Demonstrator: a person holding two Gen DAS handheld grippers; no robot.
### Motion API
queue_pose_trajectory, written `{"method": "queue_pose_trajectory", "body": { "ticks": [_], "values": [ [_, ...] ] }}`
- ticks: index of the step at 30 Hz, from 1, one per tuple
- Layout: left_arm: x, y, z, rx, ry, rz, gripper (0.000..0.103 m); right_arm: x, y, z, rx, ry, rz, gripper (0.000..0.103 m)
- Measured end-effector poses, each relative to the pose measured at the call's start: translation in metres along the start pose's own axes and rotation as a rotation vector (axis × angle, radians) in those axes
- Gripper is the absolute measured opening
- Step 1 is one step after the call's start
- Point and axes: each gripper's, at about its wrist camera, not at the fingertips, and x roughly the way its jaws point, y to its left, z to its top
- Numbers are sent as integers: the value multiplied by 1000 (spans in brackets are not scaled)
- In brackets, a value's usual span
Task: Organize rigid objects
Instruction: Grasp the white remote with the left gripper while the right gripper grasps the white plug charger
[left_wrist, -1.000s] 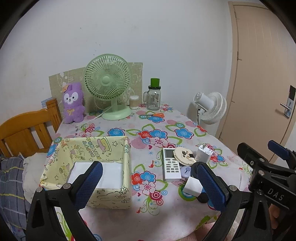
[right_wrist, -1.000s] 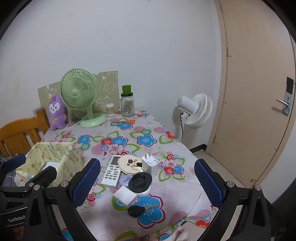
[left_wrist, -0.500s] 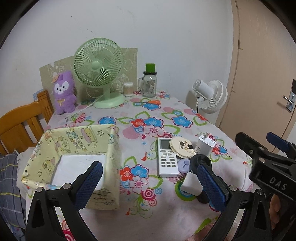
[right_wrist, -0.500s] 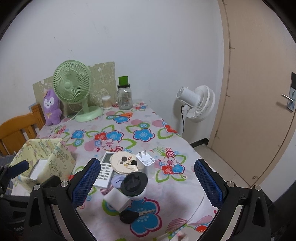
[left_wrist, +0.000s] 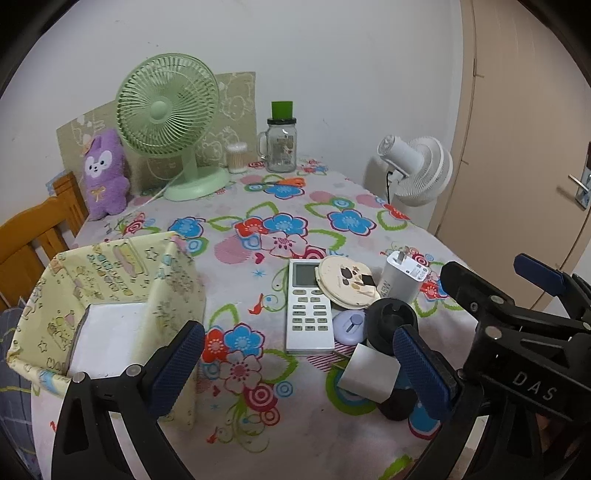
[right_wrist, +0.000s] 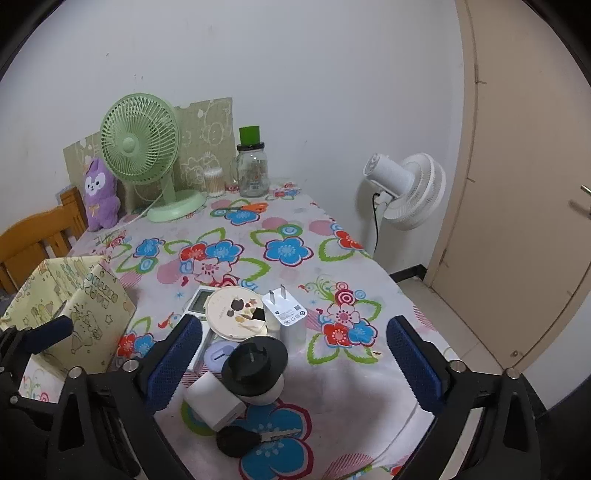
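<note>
A: We are hovering both tools over the near edge of the table (right_wrist: 373, 373). The right gripper (right_wrist: 291, 363) is spread wide and its jaws are just starting to close, with nothing pressed between the pads; the cluster of rigid objects is lying under and ahead of it. The left gripper (left_wrist: 295, 369) is also spread and empty.

B: Nearest to us is the black key (right_wrist: 240, 439), then the white cube (right_wrist: 214, 402), touching the black-lidded round piece (right_wrist: 256, 363). We are judging the cube or the lidded piece to be the first pick.

A: Agreed. For a clean grasp we are advising a straight descent, pads on two opposite flat faces of the cube, keeping clear of the lidded piece leaning against it.

B: Further in, the lilac disc (left_wrist: 351, 326), the remote (left_wrist: 308, 304), the cream compact (right_wrist: 236, 314) overlapping the remote's screen end, and the charger (right_wrist: 286, 319) standing upright. The yellow box (left_wrist: 110, 295) is sitting at the near left corner, open-topped; we are taking it as the destination.

A: Hard to read: the key's blade is partly blending into the cloth print, and what sits under the black lid is mostly hidden. The box floor is partly cut off by the left pad.
</note>
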Motion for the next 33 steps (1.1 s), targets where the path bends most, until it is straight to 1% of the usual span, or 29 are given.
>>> {"method": "queue_pose_trajectory", "body": {
  "ticks": [10,18,21,26,29,33],
  "values": [
    [44,-5,4,-21,74,0,99,36,-7,-1,-2,49,14,89],
    [77,2,6,-52,140,26,93,69,-8,-3,4,102,22,85],
    [88,3,6,-56,160,35,90,79,-8,-4,6,121,25,82],
    [103,4,8,-56,185,48,85,93,-9,-5,9,144,27,79],
    [109,5,8,-61,201,50,84,100,-9,-5,10,153,28,76],
    [114,5,9,-59,202,63,84,107,-9,-5,21,159,33,73]
  ]
}}
